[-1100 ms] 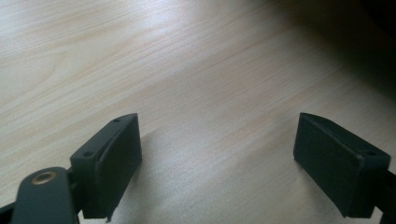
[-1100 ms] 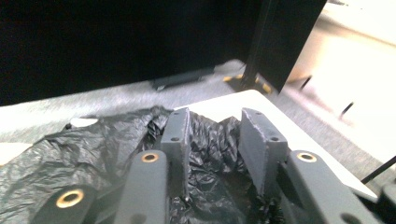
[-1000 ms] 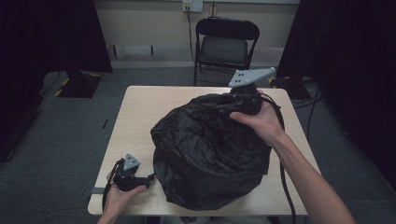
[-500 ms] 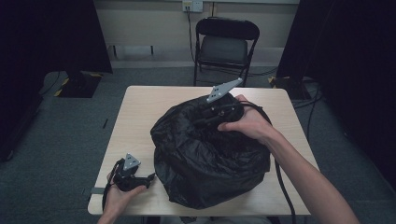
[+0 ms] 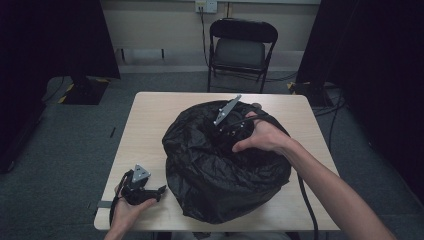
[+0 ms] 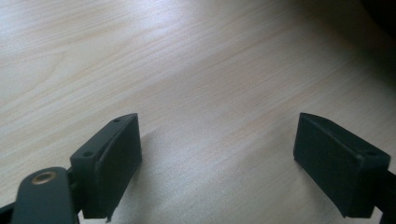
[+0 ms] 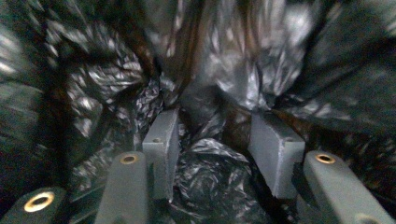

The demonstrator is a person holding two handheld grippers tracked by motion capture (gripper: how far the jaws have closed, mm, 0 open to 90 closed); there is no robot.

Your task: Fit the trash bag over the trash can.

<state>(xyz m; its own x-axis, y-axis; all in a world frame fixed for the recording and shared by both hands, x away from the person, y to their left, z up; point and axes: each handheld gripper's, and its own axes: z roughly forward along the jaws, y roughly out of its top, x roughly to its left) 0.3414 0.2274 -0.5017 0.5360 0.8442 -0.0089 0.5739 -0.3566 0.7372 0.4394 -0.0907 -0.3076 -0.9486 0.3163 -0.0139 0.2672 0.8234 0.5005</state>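
I'm pushing my right gripper (image 5: 226,131) down into the top of the big crumpled black plastic bag (image 5: 225,175), which is sitting as a round heap in the middle of the pale wooden table (image 5: 145,125), slightly toward my right. In the right gripper view, my right gripper (image 7: 212,140) is looking straight into the folds: glossy black film is bunching up ahead of the jaws and between them. The jaws have just been opening and are standing partly apart; a wad of film (image 7: 205,163) is lying in the gap, but the pads are not pressing on it, so nothing is gripped.

My left gripper (image 5: 145,189) is resting low at the near left corner of the table, just beside the bag's left flank. In the left gripper view, my left gripper (image 6: 217,154) has its jaws wide apart over bare wood with nothing between them; the bag's dark edge is only nicking the upper right corner of that view.

So the relation that matters: the bag's gathered top is lying directly ahead of and below my right jaws, with its folds running away from me into the hollow. The right hand is the one already on it; the left is off to the side. I'm judging the coming move as a close on that bunched film, and a thin, slippery fold could slide out.
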